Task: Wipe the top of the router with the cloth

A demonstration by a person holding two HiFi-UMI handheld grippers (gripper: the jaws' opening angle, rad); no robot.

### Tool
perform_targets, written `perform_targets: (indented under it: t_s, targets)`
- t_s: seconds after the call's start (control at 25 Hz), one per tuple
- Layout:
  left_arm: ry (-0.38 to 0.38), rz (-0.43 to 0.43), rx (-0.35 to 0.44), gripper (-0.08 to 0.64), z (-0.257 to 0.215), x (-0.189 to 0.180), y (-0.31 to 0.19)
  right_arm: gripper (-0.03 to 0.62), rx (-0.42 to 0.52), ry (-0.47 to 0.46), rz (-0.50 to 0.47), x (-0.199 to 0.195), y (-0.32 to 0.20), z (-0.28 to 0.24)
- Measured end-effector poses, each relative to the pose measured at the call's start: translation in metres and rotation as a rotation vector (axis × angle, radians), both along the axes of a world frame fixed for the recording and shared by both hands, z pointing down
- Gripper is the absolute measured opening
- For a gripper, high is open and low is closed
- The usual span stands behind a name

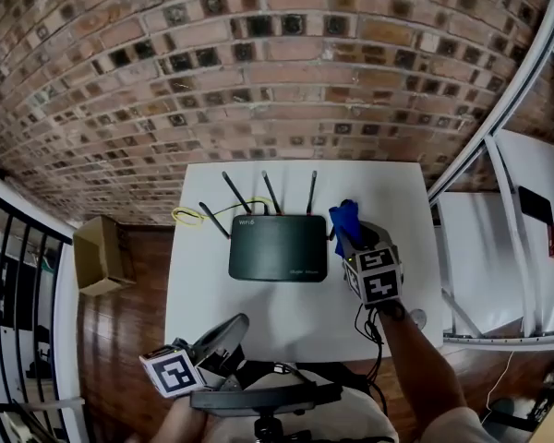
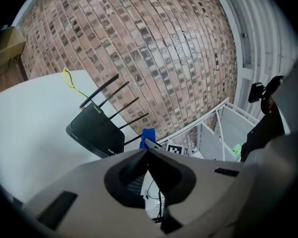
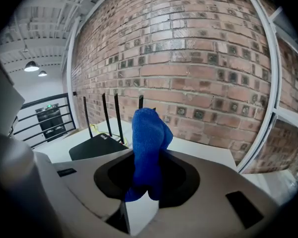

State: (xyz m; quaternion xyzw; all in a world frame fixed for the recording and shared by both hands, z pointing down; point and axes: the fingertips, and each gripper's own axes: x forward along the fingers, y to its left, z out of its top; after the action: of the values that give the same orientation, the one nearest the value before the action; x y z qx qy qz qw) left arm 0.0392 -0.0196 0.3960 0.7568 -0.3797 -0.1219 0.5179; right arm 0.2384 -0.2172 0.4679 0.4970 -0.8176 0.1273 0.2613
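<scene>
The right tongs (image 1: 349,236) were clamped on the blue cloth (image 1: 344,216), just beside the right end of the router (image 1: 277,247). The router lay mid-table (image 1: 392,187), its long axis running left to right and its 4 antennas along the far edge. The left tongs (image 1: 223,332) were closed on nothing by the near table edge, well apart from the router, so the right hand was nearer; the wipe would likely need a lift onto the top, then a leftward sweep along that axis.
</scene>
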Motion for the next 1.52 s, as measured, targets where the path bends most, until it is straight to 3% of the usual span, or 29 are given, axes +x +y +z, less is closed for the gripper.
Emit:
perform_targets:
  t_s: [0.6,0.96,1.16,1.32,1.52]
  targets:
    - [-0.001,0.012,0.005,0.002,-0.009,-0.061,-0.012,0.127,-0.207,0.116,0.068,-0.021,0.005,0.072]
    - [-0.138,0.018,0.199,0.002,-0.051,-0.110,-0.043,0.127,-0.319,0.184,0.146,-0.027,0.005,0.111]
    - [-0.167,0.010,0.247,0.002,-0.074,-0.139,-0.055,0.127,-0.365,0.200,0.194,-0.026,0.006,0.123]
    - [-0.163,0.040,0.289,0.002,-0.088,-0.132,-0.063,0.127,-0.400,0.216,0.207,-0.021,0.010,0.127]
    - [-0.169,0.109,0.245,0.002,-0.070,-0.114,-0.066,0.127,-0.337,0.151,0.230,-0.024,0.015,0.094]
